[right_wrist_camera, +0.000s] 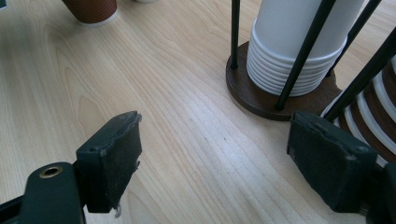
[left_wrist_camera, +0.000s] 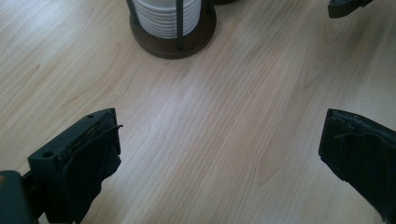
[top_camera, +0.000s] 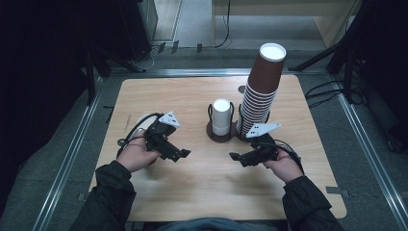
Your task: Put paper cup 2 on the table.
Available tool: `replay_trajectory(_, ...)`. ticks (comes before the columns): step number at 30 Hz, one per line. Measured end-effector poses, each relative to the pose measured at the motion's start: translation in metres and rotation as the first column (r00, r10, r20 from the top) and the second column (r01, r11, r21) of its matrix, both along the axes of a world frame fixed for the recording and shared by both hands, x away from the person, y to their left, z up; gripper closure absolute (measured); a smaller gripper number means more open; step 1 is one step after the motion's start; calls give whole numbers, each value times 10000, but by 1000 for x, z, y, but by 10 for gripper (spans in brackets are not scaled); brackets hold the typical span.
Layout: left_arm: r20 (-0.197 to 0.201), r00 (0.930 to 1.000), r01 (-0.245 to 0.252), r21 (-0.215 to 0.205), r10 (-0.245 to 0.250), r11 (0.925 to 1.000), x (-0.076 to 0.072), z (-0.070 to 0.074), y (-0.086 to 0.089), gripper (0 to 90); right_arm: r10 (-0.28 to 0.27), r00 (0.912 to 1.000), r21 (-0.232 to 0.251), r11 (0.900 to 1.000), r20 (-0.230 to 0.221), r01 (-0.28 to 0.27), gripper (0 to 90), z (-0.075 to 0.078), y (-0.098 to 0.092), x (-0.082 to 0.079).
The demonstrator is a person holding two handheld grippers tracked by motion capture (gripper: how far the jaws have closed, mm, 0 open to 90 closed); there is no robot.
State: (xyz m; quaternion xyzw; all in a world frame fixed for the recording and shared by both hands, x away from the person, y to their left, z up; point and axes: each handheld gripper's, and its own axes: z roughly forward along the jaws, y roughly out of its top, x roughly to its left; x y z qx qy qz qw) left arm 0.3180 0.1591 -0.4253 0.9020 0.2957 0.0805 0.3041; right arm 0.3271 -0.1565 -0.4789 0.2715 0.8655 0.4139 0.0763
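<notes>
Hovering low over the table (top_camera: 192,192), both grippers are held empty, and nothing is gripped yet. The left gripper (top_camera: 183,154) is seen with its jaws spread wide in its own view, bare wood between them; the right gripper (top_camera: 234,156) is likewise spread, its pads apart over the boards. So the work with the cups is judged to be at its start, or between two picks: no cup is held, and every reach, grasp and placement is yet to be made.

Just beyond the jaws, the holder (top_camera: 220,135) is found at mid-table, a dark round base with thin black uprights. Inside it the white stack (top_camera: 222,116) is nested, standing upright, its long axis vertical and its closed bottoms turned up, mouths down. From the right gripper view the white stack (right_wrist_camera: 299,42) is seen near, ahead and to the right, caged by the rods, with the ribbed rims piled at its foot.

Touching the holder's right side, the brown stack (top_camera: 262,91) is raised far taller, also upside down, and it is seen leaning a little toward the far right. One lone brown cup (right_wrist_camera: 92,10) is caught on the wood at the top left of the right gripper view, beside the left hand. The white stack is judged the nearest target.
</notes>
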Motion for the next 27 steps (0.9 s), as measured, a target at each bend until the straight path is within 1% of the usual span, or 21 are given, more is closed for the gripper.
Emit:
replay_trajectory(2,297,9996,-32,17,31,10000,-1,-2,-7,0,8,10000,2,10000,39,-8,179,0,-1,-1)
replay_trajectory(5,526,9985,125,1,-125,9999,-3,-5,-18,0,-37,10000,-30,10000,24,37,179,0,-2,-2)
replay_trajectory(8,482,9983,332,40,-334,9994,-4,-8,-28,0,-51,10000,-46,10000,42,51,179,0,-3,-3)
replay_trajectory(11,348,9979,548,43,-549,9985,-5,-11,-36,0,-54,10000,-47,10000,79,55,179,0,-4,-4)
replay_trajectory(13,314,9978,588,81,-590,9982,-5,-13,-39,0,-84,9999,-68,9999,64,85,179,0,-5,-5)
replay_trajectory(17,171,9979,628,-176,-625,9979,-5,-17,-47,0,-104,9999,-112,9999,87,105,179,0,-7,-7)
replay_trajectory(20,111,9978,652,-284,-649,9975,-5,-21,-53,0,-42,9999,-107,9999,98,43,179,0,-8,-8)
replay_trajectory(21,143,9979,635,-260,-632,9976,-5,-23,-55,0,-42,9999,-108,9999,115,44,179,0,-8,-8)
replay_trajectory(22,141,9980,613,-348,-609,9975,-5,-24,-56,0,-58,9999,-141,9999,138,60,179,0,-8,-8)
replay_trajectory(24,38,9988,483,-662,-481,9966,-3,-27,-57,0,-8,9999,-180,9998,164,11,179,0,-8,-9)
replay_trajectory(27,122,9998,190,-976,-179,9950,-2,-31,-59,0,91,9997,-257,9996,248,-85,179,0,-7,-9)
